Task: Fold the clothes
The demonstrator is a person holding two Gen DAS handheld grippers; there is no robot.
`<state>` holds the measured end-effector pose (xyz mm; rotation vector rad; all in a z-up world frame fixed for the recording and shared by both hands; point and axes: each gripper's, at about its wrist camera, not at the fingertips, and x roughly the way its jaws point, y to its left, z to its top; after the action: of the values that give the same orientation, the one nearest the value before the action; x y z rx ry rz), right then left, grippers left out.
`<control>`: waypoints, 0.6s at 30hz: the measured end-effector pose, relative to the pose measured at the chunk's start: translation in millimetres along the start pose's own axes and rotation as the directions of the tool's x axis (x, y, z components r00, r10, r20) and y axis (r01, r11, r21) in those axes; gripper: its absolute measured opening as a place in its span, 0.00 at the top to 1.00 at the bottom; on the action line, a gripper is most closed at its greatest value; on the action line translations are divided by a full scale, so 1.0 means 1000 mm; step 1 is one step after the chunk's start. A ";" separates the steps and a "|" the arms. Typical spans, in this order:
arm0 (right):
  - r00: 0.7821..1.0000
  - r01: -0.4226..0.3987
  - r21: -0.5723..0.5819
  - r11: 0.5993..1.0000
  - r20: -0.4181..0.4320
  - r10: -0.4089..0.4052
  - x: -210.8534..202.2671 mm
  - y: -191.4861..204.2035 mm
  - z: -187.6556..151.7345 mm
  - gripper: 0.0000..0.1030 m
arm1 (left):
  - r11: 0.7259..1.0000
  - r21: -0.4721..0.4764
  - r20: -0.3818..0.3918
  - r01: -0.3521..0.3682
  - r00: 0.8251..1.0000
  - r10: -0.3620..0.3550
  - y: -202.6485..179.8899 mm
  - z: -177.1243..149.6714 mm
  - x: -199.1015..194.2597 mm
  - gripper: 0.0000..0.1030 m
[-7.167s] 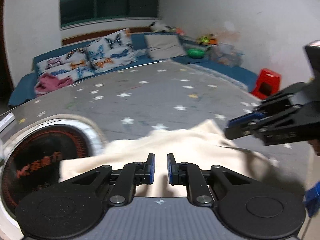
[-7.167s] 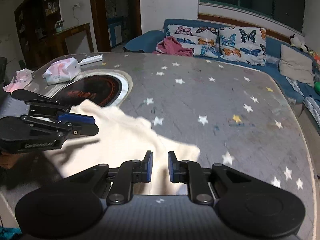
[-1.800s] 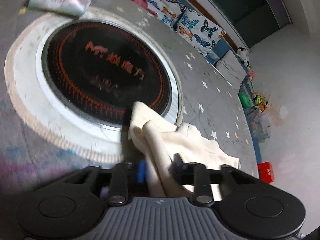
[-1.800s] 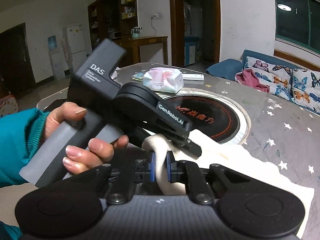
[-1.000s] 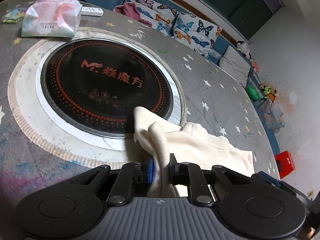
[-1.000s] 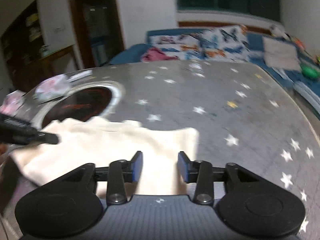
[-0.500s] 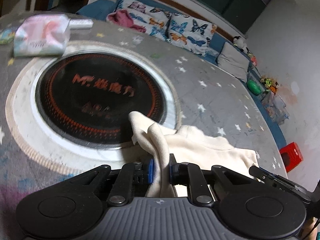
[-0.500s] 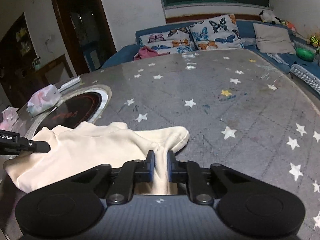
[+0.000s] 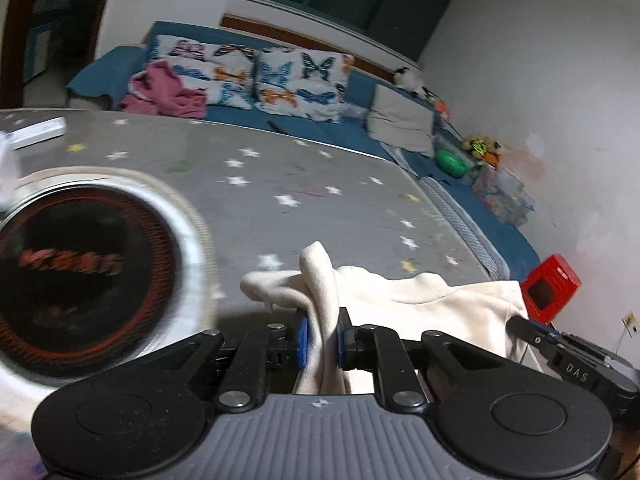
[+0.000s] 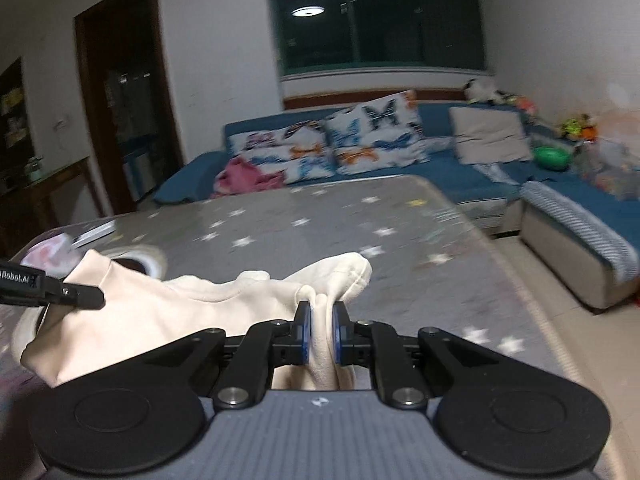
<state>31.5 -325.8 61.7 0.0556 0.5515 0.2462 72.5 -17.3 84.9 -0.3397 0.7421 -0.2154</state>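
Left hand-held gripper (image 9: 320, 338): clamped on a bunched fold of the cream garment (image 9: 420, 304), cloth standing up between its blue pads.
Right hand-held gripper (image 10: 319, 334): clamped on another bunched fold of the same garment (image 10: 160, 312), cloth gathered between its pads.
Cream garment: stretched between the two hand-held grippers at the near edge of the tabletop (image 9: 320, 184); its far folds lie over the grey star-printed surface, though whether its middle rests on it cannot be told.
Induction hob (image 9: 68, 268): round black plate with a pale ring, set into the tabletop toward its left edge, just left of the garment.
Far-left corner of the tabletop: a white flat remote (image 9: 38, 132) and a pink-white packet (image 10: 52, 254).
Beyond the tabletop: blue sofa (image 10: 472, 168) with butterfly cushions (image 10: 376, 136).
Floor at right: red stool (image 9: 552, 292).
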 end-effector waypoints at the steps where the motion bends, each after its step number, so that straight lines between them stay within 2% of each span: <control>1: 1.000 0.020 0.007 1.000 0.005 -0.020 -0.002 -0.007 0.001 0.91 | 1.000 0.008 -0.005 0.010 1.000 -0.010 -0.007 0.001 0.006 0.86; 11: 0.983 0.183 0.057 0.982 0.024 -0.184 -0.003 -0.068 0.006 0.91 | 0.993 0.083 -0.060 0.078 0.996 -0.073 -0.065 0.002 0.068 0.86; 18: 0.975 0.219 0.090 0.972 -0.051 -0.216 0.023 -0.094 -0.009 0.90 | 0.992 0.118 -0.133 0.047 0.991 -0.031 -0.071 -0.010 0.102 0.83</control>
<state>66.1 -411.4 31.2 0.0815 0.6052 0.0071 133.2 -116.7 41.2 -0.2267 0.8485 -0.3206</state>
